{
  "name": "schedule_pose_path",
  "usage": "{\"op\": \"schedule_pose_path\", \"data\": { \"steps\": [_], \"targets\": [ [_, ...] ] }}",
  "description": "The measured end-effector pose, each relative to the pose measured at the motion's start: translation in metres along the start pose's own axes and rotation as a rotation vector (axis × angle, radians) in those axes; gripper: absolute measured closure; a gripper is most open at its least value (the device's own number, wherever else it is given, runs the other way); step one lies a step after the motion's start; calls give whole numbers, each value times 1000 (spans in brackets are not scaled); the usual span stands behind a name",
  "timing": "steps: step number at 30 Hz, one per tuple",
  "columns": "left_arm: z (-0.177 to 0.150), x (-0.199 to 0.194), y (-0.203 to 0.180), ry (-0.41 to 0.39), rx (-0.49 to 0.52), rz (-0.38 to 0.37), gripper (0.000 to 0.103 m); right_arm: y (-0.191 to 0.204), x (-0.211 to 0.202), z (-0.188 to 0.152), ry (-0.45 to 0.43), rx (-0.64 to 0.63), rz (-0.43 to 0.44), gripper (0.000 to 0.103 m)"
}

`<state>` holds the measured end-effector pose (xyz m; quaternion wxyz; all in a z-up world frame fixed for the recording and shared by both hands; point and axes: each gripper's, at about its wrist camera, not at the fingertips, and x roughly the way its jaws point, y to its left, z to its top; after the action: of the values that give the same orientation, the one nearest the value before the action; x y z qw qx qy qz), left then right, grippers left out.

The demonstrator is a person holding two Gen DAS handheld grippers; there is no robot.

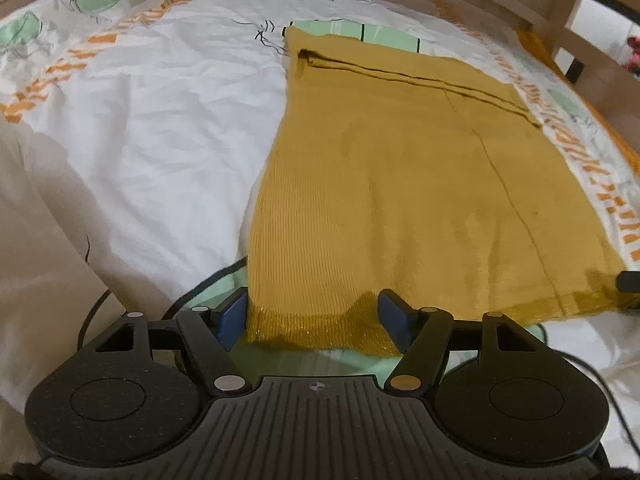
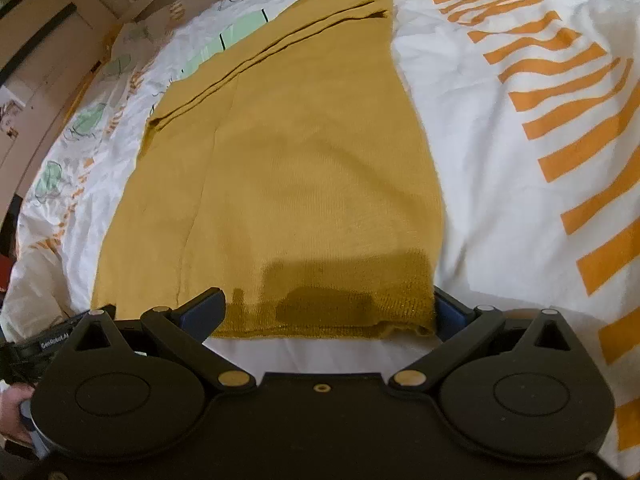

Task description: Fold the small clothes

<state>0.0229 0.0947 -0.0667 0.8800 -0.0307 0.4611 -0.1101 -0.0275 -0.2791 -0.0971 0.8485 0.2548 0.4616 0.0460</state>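
Mustard knit garment (image 1: 400, 184) lies flat on the bed, on a white sheet (image 1: 160, 120) printed with orange stripes and green shapes. It stretches straight ahead of both grippers; its far end shows a folded-over band with layered edges.

Left gripper (image 1: 314, 316): jaws spread wide, released. The ribbed near hem of the garment sits between the two blue pads (image 1: 232, 316), at the garment's left near corner. The left pad is touching or just beside the garment's side edge; the right pad rests over the hem. Nothing is clamped. A dark cable (image 1: 208, 284) runs on the sheet just left of this gripper.

Right gripper (image 2: 328, 312): jaws also spread wide, released. The garment's right near corner lies between its fingers, with the hem edge just ahead of the gripper body. Its shadow falls on the hem.

In the right wrist view the left gripper's body and the person's hand (image 2: 16, 408) show at the far left.
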Motion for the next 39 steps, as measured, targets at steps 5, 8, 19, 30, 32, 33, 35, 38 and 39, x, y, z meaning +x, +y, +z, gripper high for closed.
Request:
{"op": "schedule_pose_path", "data": {
  "steps": [5,8,19,30,32,33,35,38,39],
  "targets": [
    [1,-1,5,-15,-38,-12,49,-2,0,0,-1,16,15,0],
    [1,-2,5,-26,-48,-13,61,-4,-1,1,-2,26,26,0],
    [4,-1,11,-25,-85,-24,64,-44,-12,14,-27,268,223,3],
    [4,-2,15,-44,-123,-41,75,-54,-29,20,-133,340,155,35],
    [4,-2,17,-44,-134,-43,76,-50,-42,23,-205,295,72,35],
    [5,-1,17,-43,-137,-42,76,-48,-45,26,-221,282,50,35],
    [6,0,17,-41,-135,-38,76,-48,-42,32,-188,265,37,35],
    [6,-1,17,-40,-138,-39,76,-51,-28,37,-103,265,25,36],
    [6,-1,18,-40,-142,-40,78,-52,-24,36,-79,265,27,36]
  ]
}}
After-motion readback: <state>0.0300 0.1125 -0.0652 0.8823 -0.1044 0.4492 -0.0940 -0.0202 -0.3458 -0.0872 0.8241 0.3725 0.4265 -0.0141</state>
